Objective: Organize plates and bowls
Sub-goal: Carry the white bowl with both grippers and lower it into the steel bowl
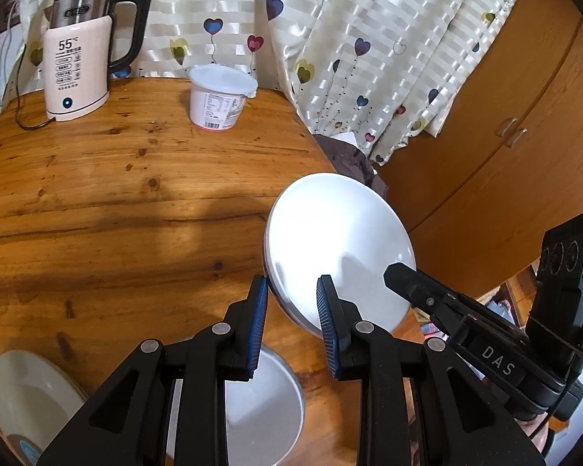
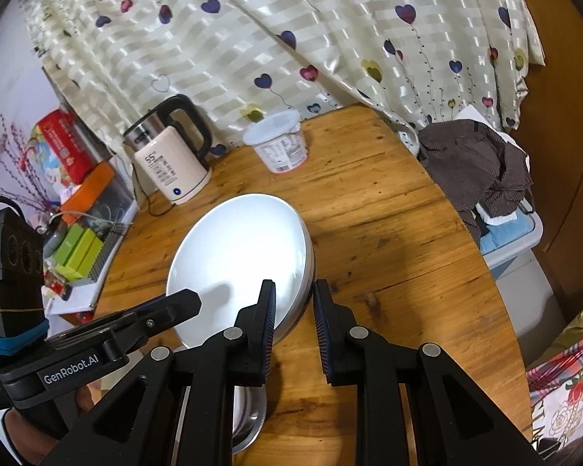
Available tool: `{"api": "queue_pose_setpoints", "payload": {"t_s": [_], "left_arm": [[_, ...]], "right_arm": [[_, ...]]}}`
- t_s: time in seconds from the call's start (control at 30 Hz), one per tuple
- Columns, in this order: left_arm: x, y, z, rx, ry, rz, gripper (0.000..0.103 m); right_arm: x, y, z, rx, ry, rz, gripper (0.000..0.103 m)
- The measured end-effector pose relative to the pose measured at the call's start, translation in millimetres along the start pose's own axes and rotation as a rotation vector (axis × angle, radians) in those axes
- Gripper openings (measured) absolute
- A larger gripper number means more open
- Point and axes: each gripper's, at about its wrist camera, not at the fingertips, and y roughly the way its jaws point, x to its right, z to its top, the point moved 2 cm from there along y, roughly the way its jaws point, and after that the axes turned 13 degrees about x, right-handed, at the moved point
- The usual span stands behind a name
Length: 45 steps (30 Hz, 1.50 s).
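A white plate (image 1: pixel 338 248) is held up over the wooden table (image 1: pixel 116 194), tilted, between both grippers. My left gripper (image 1: pixel 291 291) straddles its left rim, one pad on each face. My right gripper (image 2: pixel 294 295) straddles its right rim (image 2: pixel 245 256) the same way. Each gripper shows in the other's view, the right one (image 1: pixel 400 275) and the left one (image 2: pixel 182 299). Below the plate a metal bowl (image 1: pixel 264 400) stands on the table; it also shows in the right wrist view (image 2: pixel 248 415). A cream plate (image 1: pixel 23 400) with a blue mark lies at the lower left.
A kettle (image 1: pixel 81 58) and a lidded white tub (image 1: pixel 219 97) stand at the table's far edge by the curtain. Wooden cabinets (image 1: pixel 505 136) are to the right. Dark cloth (image 2: pixel 474 163) lies on a bin beside the table. Boxes (image 2: pixel 74 240) clutter the left.
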Motion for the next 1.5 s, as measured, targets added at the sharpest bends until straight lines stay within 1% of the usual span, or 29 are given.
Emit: {"api": "queue_pose_setpoints", "payload": {"t_s": [0.53,0.77,0.97,1.5], "left_arm": [[-18,-40,-12,0.043,-0.017,0.035,0.027],[-25,-46,-21,0.037,-0.027,0.05,0.027],[-33,-52,-27,0.032,-0.037,0.068,0.027],[-46,-55,-46,-0.006,-0.053,0.1,0.027]], "right_arm": [[-31,-10,-17,-0.02,-0.037,0.043,0.019],[-39,-9,-24,-0.036,-0.043,0.053,0.019],[-45,-5,-35,-0.067,-0.043,0.064,0.019],[-52,-1,-52,-0.11,-0.049,0.078,0.019]]}}
